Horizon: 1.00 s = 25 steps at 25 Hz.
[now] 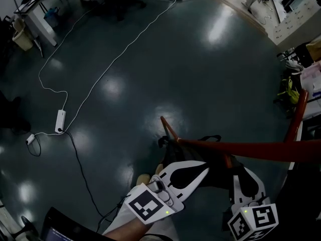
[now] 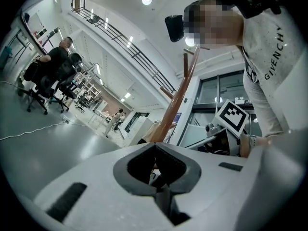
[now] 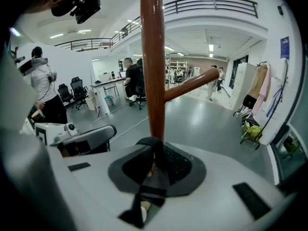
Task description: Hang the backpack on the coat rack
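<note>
The black backpack [image 1: 216, 165] hangs low between my two grippers, right under the red-brown coat rack [image 1: 251, 148], whose arms cross above it. My left gripper [image 1: 203, 170] is shut, with dark backpack fabric [image 2: 144, 166] in the hollow of its jaws. My right gripper [image 1: 235, 173] is shut on a black backpack strap [image 3: 153, 177] that loops over its tips right at the rack's pole [image 3: 153, 61]. One peg [image 3: 192, 83] sticks out to the right above the strap. In the left gripper view the pole [image 2: 177, 97] rises just beyond my left gripper [image 2: 155, 150], beside the right gripper's marker cube [image 2: 232, 118].
A white cable and power strip [image 1: 60, 120] lie on the dark floor to the left. Desks and office chairs [image 2: 41, 83] stand farther off, with people at them. Clothes hang on a rail [image 3: 257, 88] to the right. My shoe [image 1: 143, 179] is under the left gripper.
</note>
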Each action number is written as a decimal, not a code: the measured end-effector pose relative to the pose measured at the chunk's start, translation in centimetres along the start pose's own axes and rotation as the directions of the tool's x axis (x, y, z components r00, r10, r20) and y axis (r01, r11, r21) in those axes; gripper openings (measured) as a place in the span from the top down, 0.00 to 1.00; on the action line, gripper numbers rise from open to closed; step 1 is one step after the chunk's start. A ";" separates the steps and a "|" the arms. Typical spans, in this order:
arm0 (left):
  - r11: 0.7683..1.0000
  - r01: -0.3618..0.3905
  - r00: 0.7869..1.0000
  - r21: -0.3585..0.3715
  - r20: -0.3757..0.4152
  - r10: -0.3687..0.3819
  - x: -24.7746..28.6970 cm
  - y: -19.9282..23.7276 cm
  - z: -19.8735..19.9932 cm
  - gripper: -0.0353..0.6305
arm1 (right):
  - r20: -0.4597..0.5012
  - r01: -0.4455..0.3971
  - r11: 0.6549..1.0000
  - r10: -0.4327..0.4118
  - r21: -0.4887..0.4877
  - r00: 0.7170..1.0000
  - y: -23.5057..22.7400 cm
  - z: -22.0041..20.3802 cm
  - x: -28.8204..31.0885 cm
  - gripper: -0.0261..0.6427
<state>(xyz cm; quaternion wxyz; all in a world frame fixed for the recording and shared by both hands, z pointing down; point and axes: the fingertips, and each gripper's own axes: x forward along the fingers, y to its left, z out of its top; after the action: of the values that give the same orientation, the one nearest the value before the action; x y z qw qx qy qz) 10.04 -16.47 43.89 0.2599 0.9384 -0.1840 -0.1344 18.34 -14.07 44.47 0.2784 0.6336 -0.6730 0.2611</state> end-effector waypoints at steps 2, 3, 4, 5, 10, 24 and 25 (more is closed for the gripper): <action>1.000 -0.005 1.000 -0.004 0.001 0.005 0.0 0.2 -0.1 0.93 | -0.012 -0.008 1.000 0.008 -0.025 1.000 0.1 -0.1 0.0 0.91; 1.000 -0.006 1.000 -0.005 0.002 0.006 0.0 0.2 -0.1 0.93 | -0.017 -0.014 0.999 0.014 -0.037 1.000 0.1 -0.1 0.1 0.90; 1.000 -0.007 1.000 -0.007 0.002 0.007 0.0 0.2 -0.2 0.93 | -0.022 -0.021 0.999 0.020 -0.050 1.000 0.2 -0.1 0.1 0.90; 1.000 -0.007 1.000 -0.010 0.003 0.007 0.0 0.2 -0.2 0.93 | -0.027 -0.030 0.998 0.028 -0.062 0.999 0.3 -0.1 0.1 0.89; 1.000 -0.009 1.000 -0.020 0.004 0.009 0.6 0.0 -0.5 0.93 | 0.050 -0.100 0.992 0.103 -0.072 0.993 1.0 2.2 -0.6 0.84; 0.999 -0.020 1.000 -0.026 0.000 0.020 0.0 -0.8 -1.0 0.93 | 0.232 -0.246 0.969 0.234 0.021 0.944 2.9 3.0 -3.2 0.84; 1.000 -0.020 1.000 -0.024 0.001 0.020 -0.1 -1.1 -0.9 0.93 | 0.261 -0.266 0.963 0.245 0.048 0.934 3.0 3.2 -3.6 0.84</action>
<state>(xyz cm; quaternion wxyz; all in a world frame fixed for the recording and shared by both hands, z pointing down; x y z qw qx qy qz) 10.51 -15.20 44.06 0.2724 0.9331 -0.1920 -0.1347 15.40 -13.56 39.65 0.1276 0.5795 -0.7683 0.2399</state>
